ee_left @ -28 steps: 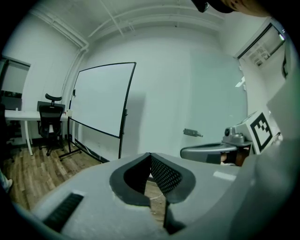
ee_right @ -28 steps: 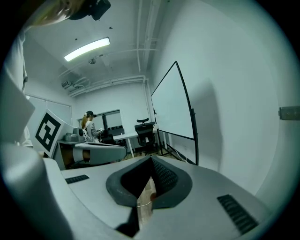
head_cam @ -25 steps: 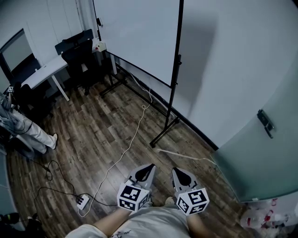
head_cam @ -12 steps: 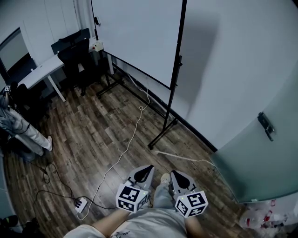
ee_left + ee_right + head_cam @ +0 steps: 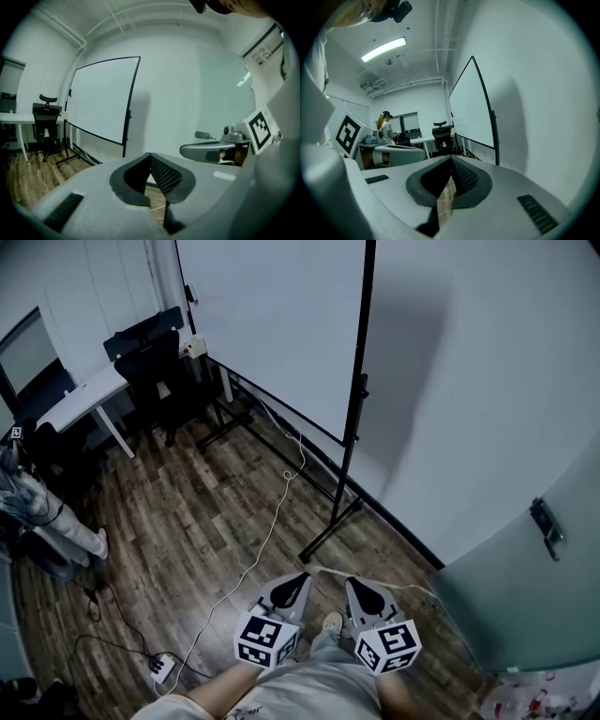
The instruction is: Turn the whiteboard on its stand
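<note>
The whiteboard (image 5: pixel 272 324) stands on a black stand along the far wall, its right post (image 5: pixel 359 390) running down to a floor foot (image 5: pixel 328 531). It also shows in the left gripper view as the whiteboard (image 5: pixel 101 101), and edge-on in the right gripper view as the whiteboard (image 5: pixel 471 110). My left gripper (image 5: pixel 298 579) and right gripper (image 5: pixel 357 585) are held side by side close to my body, well short of the stand. Both are shut with nothing between their jaws. Seen close, the left gripper (image 5: pixel 150 157) and the right gripper (image 5: pixel 451 159) have their tips meeting.
A white cable (image 5: pixel 262 540) trails across the wooden floor to a power strip (image 5: pixel 161 669). A desk (image 5: pixel 80 395) and a black office chair (image 5: pixel 155 357) stand at the back left, and a person (image 5: pixel 37 512) at the left edge. At the right is a frosted glass door (image 5: pixel 534 587).
The room has slid a little downward in the head view, and a shoe now shows between the grippers. Both grippers stay shut in the same place before my body.
</note>
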Action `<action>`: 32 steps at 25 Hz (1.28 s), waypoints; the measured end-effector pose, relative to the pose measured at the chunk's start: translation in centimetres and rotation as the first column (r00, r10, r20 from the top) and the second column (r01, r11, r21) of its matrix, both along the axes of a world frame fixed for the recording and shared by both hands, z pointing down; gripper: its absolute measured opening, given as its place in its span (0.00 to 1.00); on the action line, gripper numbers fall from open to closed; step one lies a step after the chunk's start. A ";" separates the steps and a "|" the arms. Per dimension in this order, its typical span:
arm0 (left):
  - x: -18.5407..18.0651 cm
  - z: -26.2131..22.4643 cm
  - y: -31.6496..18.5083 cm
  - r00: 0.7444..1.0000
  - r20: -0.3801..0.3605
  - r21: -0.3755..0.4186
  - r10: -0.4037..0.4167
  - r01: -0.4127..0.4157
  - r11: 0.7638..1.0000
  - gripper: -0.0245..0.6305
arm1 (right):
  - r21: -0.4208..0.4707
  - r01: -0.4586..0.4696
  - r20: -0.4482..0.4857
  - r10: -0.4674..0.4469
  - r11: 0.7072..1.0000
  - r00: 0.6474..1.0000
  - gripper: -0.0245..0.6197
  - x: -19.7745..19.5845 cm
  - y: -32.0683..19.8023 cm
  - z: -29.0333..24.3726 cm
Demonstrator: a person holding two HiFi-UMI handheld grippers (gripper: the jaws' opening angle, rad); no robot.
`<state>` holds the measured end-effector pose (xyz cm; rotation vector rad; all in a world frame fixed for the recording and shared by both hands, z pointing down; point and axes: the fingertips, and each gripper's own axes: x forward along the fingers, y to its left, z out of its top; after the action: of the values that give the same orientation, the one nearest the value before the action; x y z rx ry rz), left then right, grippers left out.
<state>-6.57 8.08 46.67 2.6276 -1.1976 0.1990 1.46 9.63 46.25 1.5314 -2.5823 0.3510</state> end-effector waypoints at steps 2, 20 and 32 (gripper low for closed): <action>1.0 -0.5 -2.4 1.000 -0.004 0.009 -0.013 0.013 1.000 0.05 | 0.013 0.007 -0.009 -0.007 1.000 1.000 0.05 1.1 -2.5 -0.6; 6.7 -1.7 -13.0 0.997 0.018 0.000 -0.072 0.072 0.997 0.05 | 0.032 0.071 -0.016 -0.071 0.997 0.997 0.05 6.9 -14.6 -1.8; 7.3 -1.6 -19.0 1.000 0.028 0.003 0.012 -0.012 1.000 0.05 | 0.040 -0.008 -0.015 0.009 0.999 1.000 0.05 7.7 -20.1 -2.6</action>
<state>0.73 -10.95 45.04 2.6439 -1.1921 0.2372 9.12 -10.48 43.63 1.5524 -2.5871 0.2900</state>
